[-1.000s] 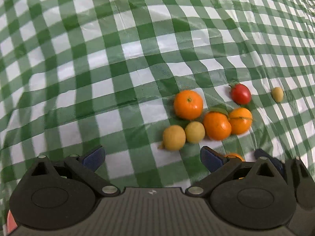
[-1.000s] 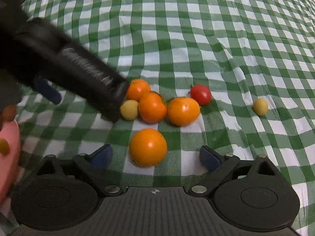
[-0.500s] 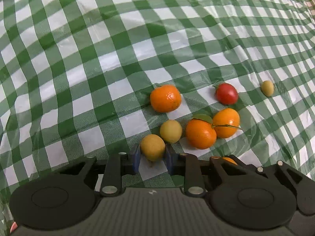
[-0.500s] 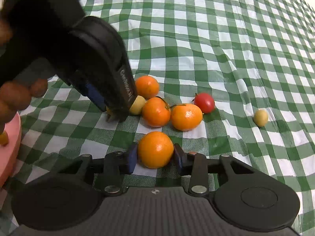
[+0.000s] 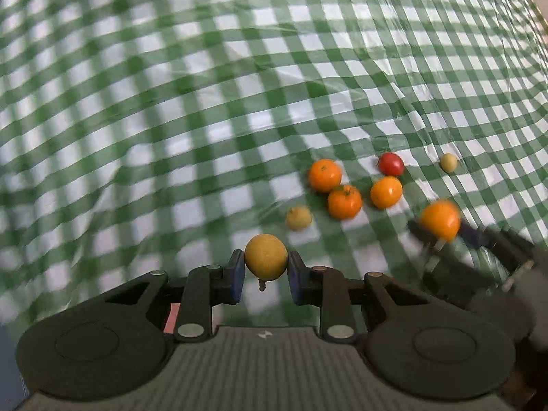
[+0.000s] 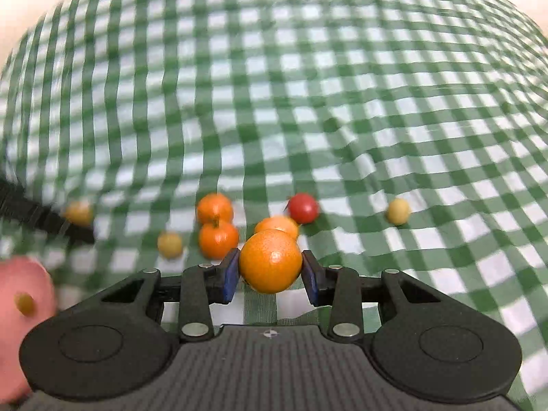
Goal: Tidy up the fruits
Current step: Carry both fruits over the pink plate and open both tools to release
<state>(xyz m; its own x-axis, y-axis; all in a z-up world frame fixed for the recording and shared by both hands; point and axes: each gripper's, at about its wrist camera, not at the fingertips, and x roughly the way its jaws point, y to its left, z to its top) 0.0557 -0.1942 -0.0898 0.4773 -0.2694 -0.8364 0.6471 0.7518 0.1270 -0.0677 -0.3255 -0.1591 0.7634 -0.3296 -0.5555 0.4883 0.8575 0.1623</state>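
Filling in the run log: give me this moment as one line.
left gripper: shut on yellow fruit | right gripper: shut on orange | both off checked cloth | left on cloth: three oranges, red tomato

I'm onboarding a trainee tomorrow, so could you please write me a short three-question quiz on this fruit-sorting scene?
1. True or false: the left gripper is empty.
2. Which fruit does the right gripper hold? A) the red tomato B) an orange C) a small yellow fruit
3. How many orange citrus fruits lie loose on the checked cloth in the left wrist view?

Key
1. False: its pads clamp a yellow fruit.
2. B.
3. Three, clustered beside the tomato; the fourth orange is in the right gripper.
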